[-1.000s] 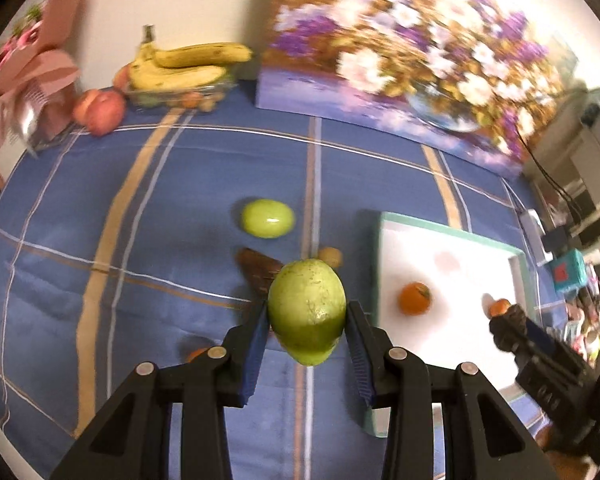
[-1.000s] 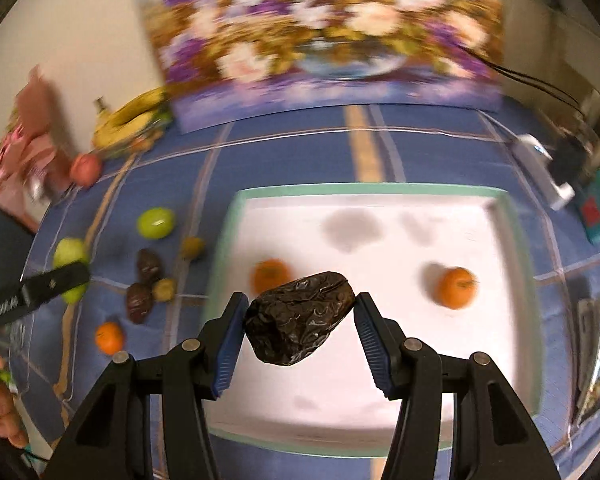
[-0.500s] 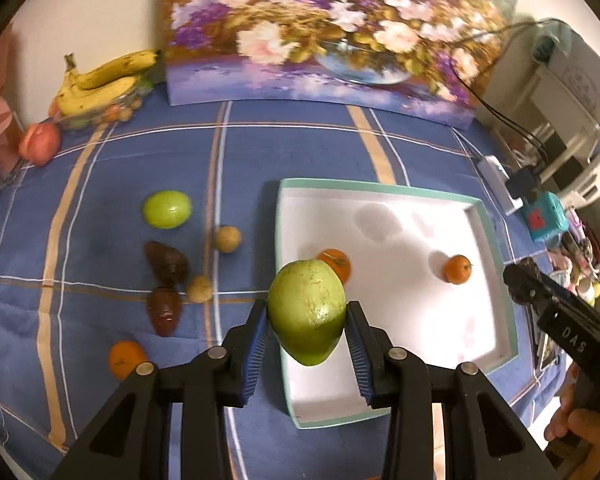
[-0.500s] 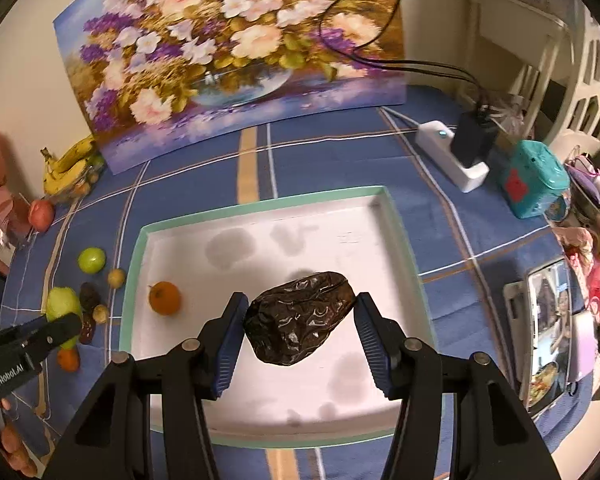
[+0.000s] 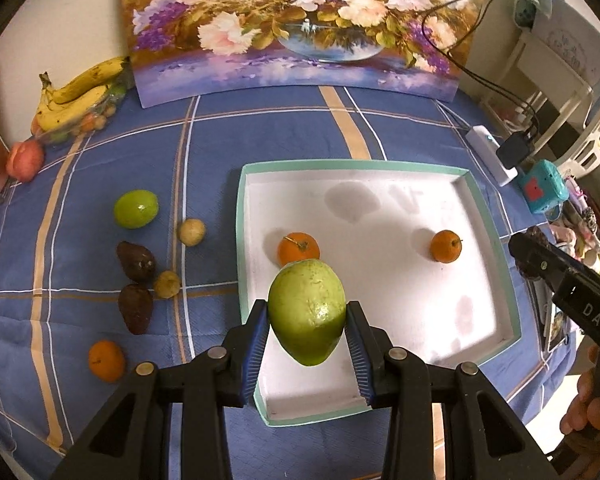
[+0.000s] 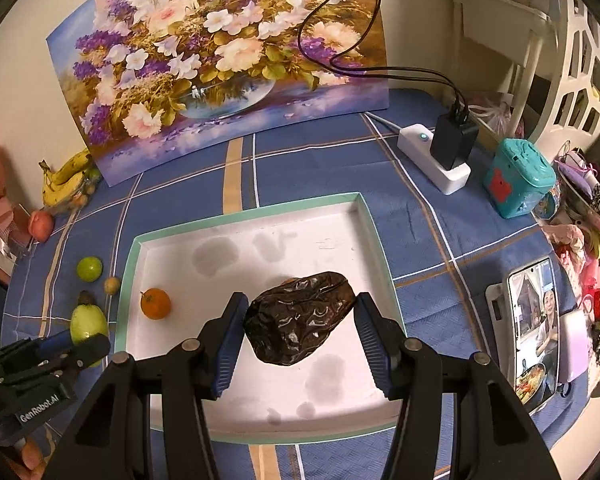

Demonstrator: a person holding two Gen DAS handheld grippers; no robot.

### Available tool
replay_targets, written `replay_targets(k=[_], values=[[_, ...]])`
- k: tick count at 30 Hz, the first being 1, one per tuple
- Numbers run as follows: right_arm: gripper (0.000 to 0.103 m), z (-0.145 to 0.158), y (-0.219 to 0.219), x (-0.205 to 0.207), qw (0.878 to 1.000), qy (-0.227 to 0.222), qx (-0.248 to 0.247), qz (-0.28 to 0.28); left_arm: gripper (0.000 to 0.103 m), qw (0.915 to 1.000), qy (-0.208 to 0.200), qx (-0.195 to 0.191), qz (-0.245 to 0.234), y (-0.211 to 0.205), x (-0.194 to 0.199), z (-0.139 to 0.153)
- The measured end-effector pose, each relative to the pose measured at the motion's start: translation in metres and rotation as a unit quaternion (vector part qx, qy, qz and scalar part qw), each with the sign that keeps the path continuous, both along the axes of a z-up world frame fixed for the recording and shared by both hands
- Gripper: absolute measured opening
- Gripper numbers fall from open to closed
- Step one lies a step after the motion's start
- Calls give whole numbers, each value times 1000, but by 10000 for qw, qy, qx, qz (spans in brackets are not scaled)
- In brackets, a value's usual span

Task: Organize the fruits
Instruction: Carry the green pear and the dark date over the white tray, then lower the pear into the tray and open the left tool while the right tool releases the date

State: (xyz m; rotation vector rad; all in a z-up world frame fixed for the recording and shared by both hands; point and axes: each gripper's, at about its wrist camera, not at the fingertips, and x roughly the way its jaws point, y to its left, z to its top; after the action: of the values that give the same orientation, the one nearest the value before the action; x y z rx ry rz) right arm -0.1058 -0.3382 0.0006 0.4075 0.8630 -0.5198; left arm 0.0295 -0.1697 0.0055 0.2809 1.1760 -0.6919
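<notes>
My left gripper [image 5: 306,332] is shut on a large green mango [image 5: 307,310] and holds it above the near left corner of the white tray [image 5: 512,312]. My right gripper [image 6: 298,330] is shut on a dark wrinkled avocado [image 6: 298,328] above the tray's [image 6: 374,232] right half. Two oranges [image 5: 298,248] [image 5: 445,245] lie in the tray. On the cloth left of the tray lie a green lime [image 5: 135,208], two dark avocados [image 5: 136,261], two small tan fruits [image 5: 192,232] and an orange [image 5: 106,361].
A flower painting [image 5: 300,24] leans on the back wall. Bananas [image 5: 80,94] and a peach [image 5: 25,160] lie at the back left. A power strip with charger [image 6: 444,152], a teal box [image 6: 518,178] and a phone [image 6: 534,328] lie to the right.
Both grippers have shifted right over the tray, each still holding its fruit. The right gripper now hangs over the tray's right half, hiding the second orange there.
</notes>
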Motion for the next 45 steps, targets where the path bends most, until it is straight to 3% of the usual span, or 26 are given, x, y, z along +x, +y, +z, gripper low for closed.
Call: replay_targets(k=[8,19,27,41,45], values=[[56,-7,0,4,9999,121,27,59,41,9997,109,226,-63,-6,-3,-18],[56,-66,-4,21,9949,915,392,147,41,9971,411,635,-44,-12,-2,-56],[56,-90,-3,25,9910,1223,506,195,41,9953,543,794,-50,-14,-3,-74],[56,-93,-4,29,9906,1253,504,217,42,9960,582,683,-31,-11,1,-71],[57,-91,-3,26,9904,1282,466,242,49,9971,512,555,-45,-8,3,-61]])
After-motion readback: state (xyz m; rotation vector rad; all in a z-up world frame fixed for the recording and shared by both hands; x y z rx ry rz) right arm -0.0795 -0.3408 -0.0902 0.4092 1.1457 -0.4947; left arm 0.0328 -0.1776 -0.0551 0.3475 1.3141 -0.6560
